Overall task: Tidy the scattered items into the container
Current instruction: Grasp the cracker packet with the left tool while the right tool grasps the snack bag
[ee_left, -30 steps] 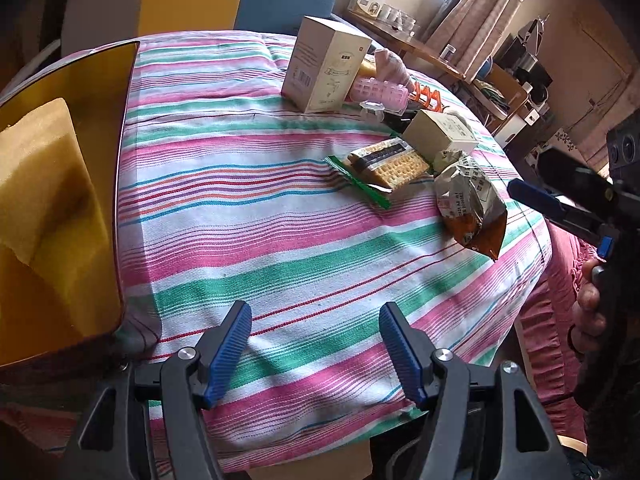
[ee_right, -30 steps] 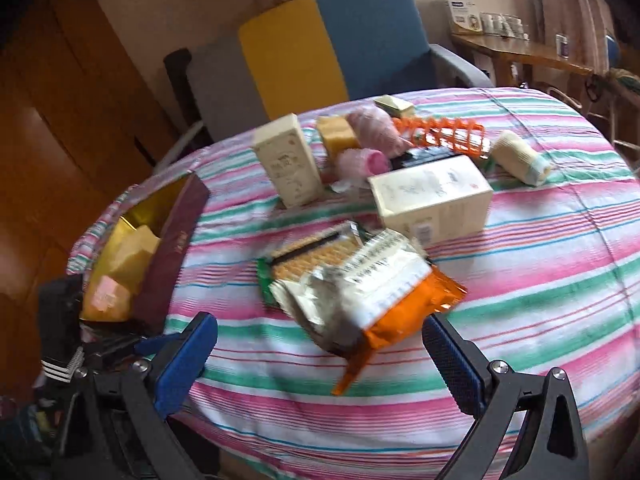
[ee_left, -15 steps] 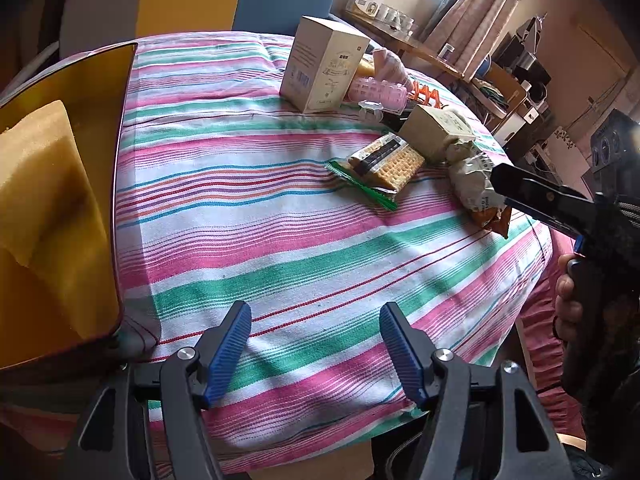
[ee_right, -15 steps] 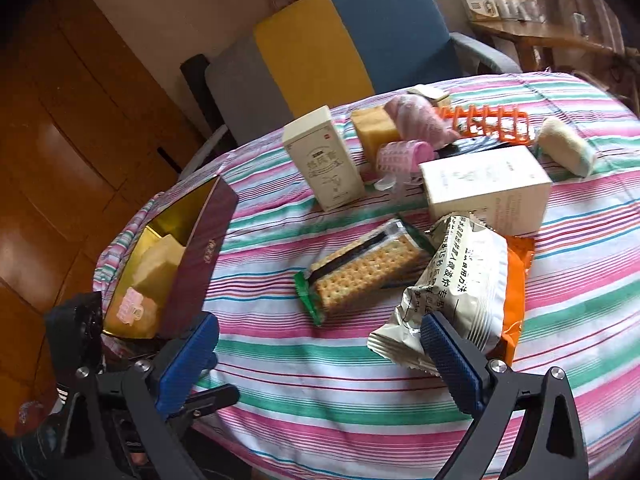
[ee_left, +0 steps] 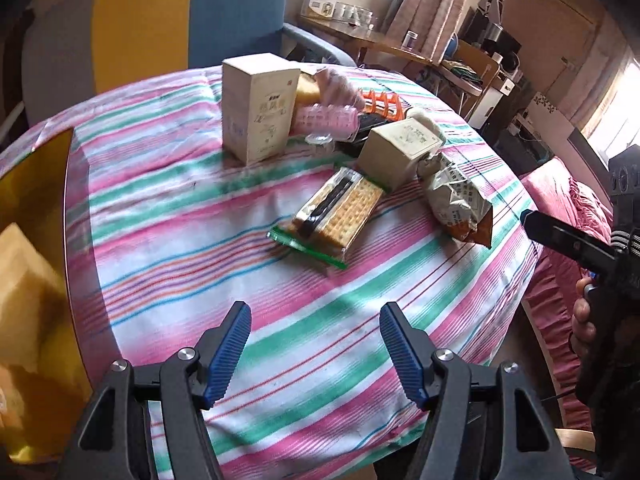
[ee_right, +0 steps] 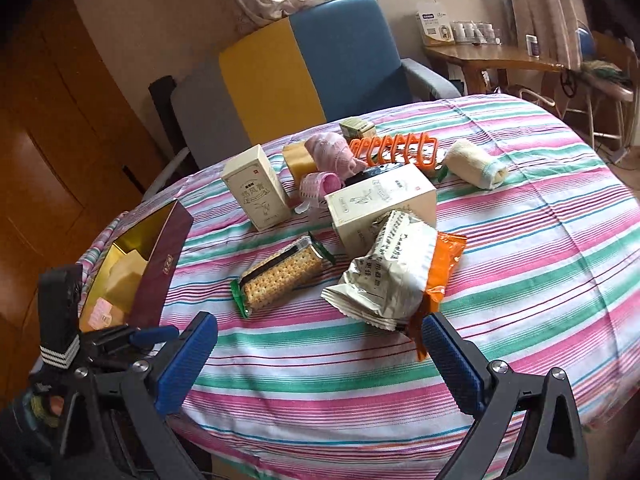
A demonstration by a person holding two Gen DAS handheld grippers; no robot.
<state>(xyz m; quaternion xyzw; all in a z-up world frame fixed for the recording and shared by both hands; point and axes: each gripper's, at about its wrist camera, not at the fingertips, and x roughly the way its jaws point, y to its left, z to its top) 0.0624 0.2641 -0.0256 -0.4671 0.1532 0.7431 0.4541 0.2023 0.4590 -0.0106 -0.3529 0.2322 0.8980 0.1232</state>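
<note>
Two grippers are seen above the striped worktop [ee_right: 520, 264], and both are empty. The right gripper [ee_right: 320, 356] has been drawn back from the snack bag [ee_right: 394, 268]: a second ago the bag lay between its jaws, now it lies just in front of them, untouched on the cloth. Its jaws are held wide. The left gripper [ee_left: 316, 344] has been raised a little and turned toward the cracker pack [ee_left: 336, 216]; its jaws are about half open, with nothing between them. The container [ee_right: 160, 256] stands open at the left edge, well apart from the items. No item was taken in this pass, so a new approach is probably needed.
</note>
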